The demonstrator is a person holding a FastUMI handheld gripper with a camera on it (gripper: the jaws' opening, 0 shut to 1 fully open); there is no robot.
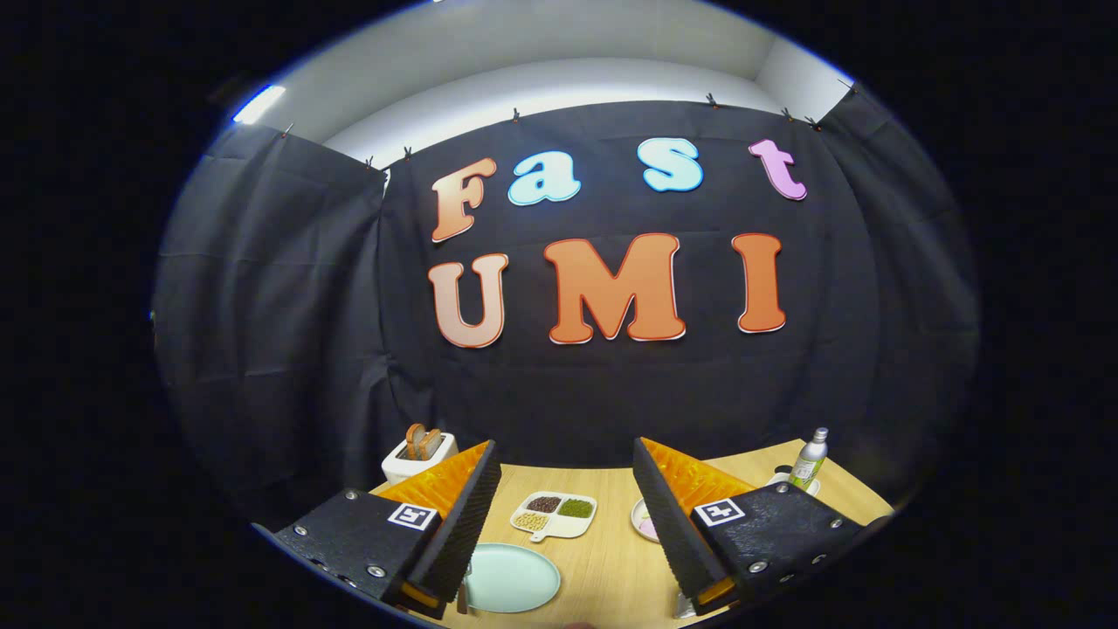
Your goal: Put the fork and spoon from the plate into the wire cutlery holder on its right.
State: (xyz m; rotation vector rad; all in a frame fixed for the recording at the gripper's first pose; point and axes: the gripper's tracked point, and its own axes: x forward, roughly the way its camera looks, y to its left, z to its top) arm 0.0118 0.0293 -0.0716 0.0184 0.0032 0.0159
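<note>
Hovering above the near edge of the table (603, 559), the jaws (568, 524) are spread wide with nothing between their ridged black pads, and they point level toward the black cloth wall. Each finger (454, 533) is a black block with a square marker on top and an orange wedge running forward to its tip. The plate (511, 578), pale green and round, lies on the table just inside the left finger, which hides its left edge; a thin dark sliver at that hidden edge may be cutlery, but I cannot tell whether it is the fork or the spoon. A small metallic bit shows beside the base of the right finger, too cut off to name, so I cannot tell where the wire holder stands. Beyond the plate, between the two fingertips, sits a white divided dish (554, 514) with dark, green and tan fillings in its compartments. A small white plate (645, 521) with something pink on it peeks out from behind the right finger. Farther back on the left stands a white toaster (417, 456) with two slices of bread upright in it. On the right, beyond the right finger, a clear bottle (810, 458) with a white cap and green label stands upright on the table.
</note>
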